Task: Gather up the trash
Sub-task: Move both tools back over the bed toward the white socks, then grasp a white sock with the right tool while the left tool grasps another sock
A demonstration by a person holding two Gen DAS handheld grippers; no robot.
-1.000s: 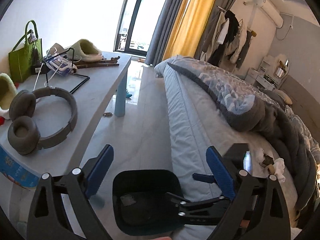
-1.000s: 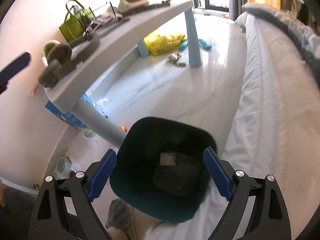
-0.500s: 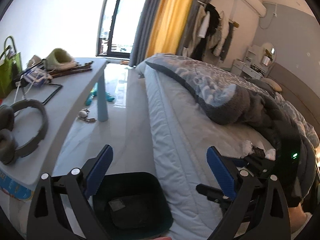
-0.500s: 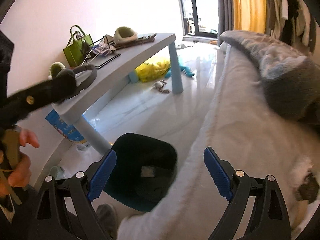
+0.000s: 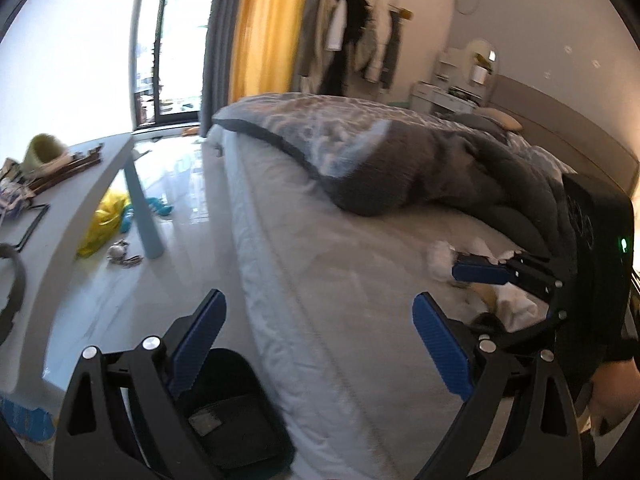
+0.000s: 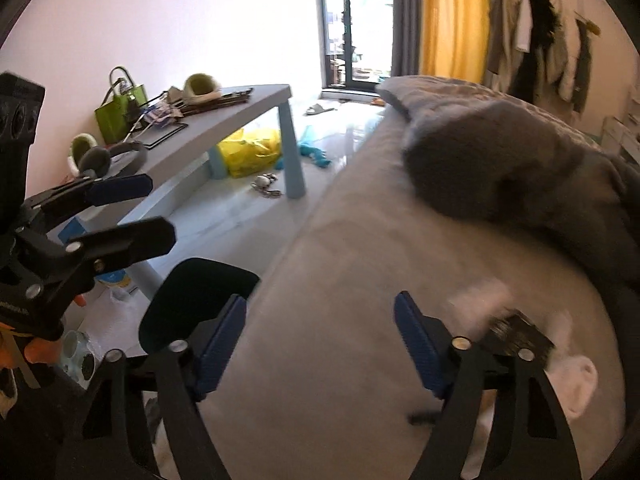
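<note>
A dark bin [image 5: 236, 420] stands on the floor against the bed, with a flat dark scrap in it; it also shows in the right wrist view [image 6: 192, 292]. Crumpled white tissues [image 6: 484, 300] and a dark wrapper [image 6: 516, 332] lie on the mattress, right of my right gripper [image 6: 320, 344]. Its jaws are closing with nothing between them. From the left wrist view, one blue-padded finger [image 5: 480, 273] of that gripper hovers by the tissues [image 5: 440, 258]. My left gripper [image 5: 320, 346] is open and empty, over the mattress edge.
A grey table [image 6: 224, 128] on the left carries headphones [image 6: 112, 158], a green bag [image 6: 118, 114] and slippers. A yellow bag [image 6: 252, 148], a blue toy and keys lie on the floor. A grey duvet [image 5: 400, 168] covers the far bed.
Both views have swung from the bin toward the bed. The right gripper rose from over the bin to above the mattress near the tissues, and its jaws have narrowed.
</note>
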